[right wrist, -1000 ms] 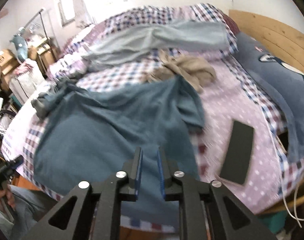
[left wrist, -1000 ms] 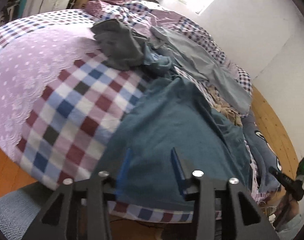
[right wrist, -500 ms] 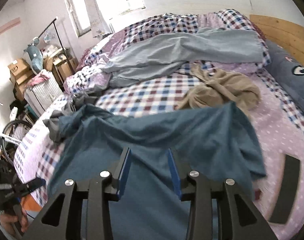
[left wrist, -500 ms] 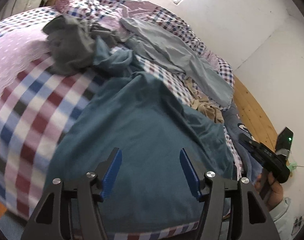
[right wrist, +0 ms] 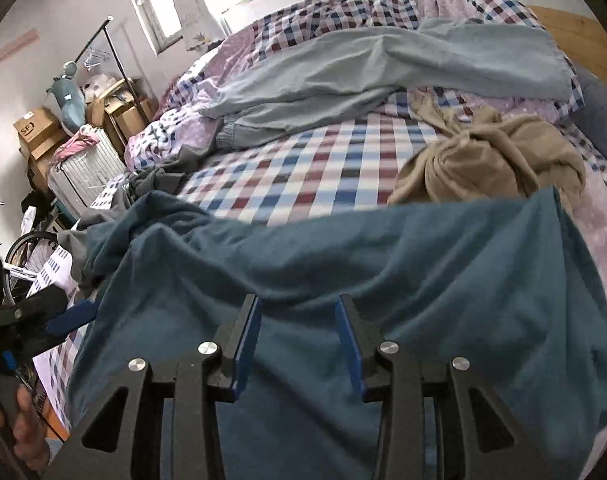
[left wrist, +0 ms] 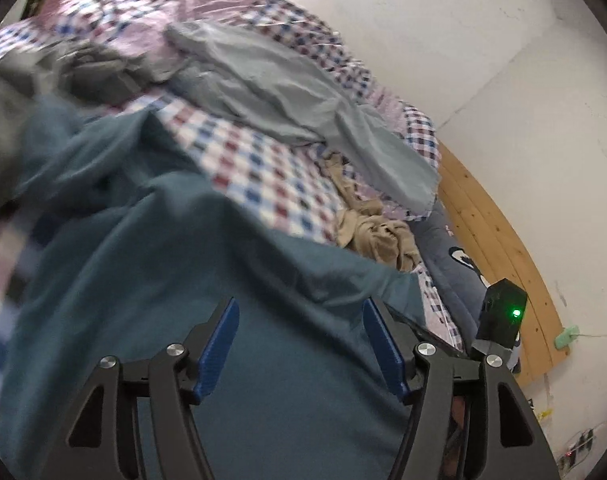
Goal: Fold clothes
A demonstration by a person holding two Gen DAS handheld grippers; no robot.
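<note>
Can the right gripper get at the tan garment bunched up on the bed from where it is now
Probably not directly: the right gripper hangs open over the teal shirt, whose raised far edge lies between it and the tan garment. It would likely have to pass over that shirt.

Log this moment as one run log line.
left tool open | right tool open | both over teal shirt | shirt spread on bed, unfolded

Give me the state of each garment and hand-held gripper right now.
Left hand-held gripper: open, empty.
Right hand-held gripper: open, empty.
Teal garment: spread out, wrinkled, unfolded.
Light blue trousers: laid out, unfolded.
Beige garment: crumpled heap.
Grey garment: crumpled.
</note>
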